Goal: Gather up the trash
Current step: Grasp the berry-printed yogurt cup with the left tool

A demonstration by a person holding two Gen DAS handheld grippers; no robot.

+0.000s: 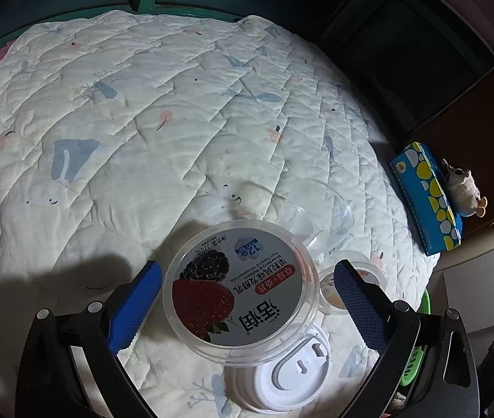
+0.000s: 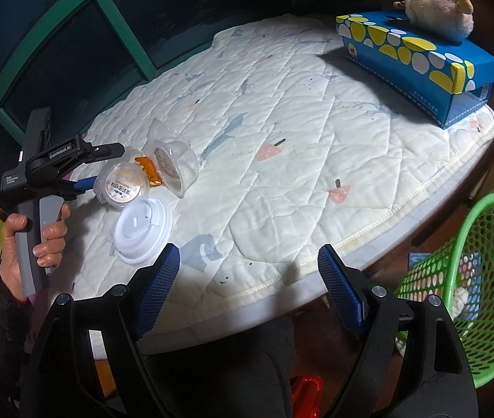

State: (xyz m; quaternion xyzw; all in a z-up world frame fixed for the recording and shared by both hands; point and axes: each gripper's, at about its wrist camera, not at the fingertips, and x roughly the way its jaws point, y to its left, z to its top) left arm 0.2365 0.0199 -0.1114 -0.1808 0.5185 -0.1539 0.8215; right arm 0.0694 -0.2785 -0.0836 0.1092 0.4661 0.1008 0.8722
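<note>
Just beside quilt edge, basket, right tool open-jawed

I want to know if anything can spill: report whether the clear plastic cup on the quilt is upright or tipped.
Tipped. The clear plastic cup lies on its side on the quilt, open mouth facing sideways; it looks empty, though some residue shows near its base.

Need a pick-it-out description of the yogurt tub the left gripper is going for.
On the quilted white pad, find the cluster of plastic trash at the near edge. The yogurt tub lies between the open left gripper fingers, beside a flat white lid. It alone shows a strawberry and blackberry picture; the others are clear or plain.
</note>
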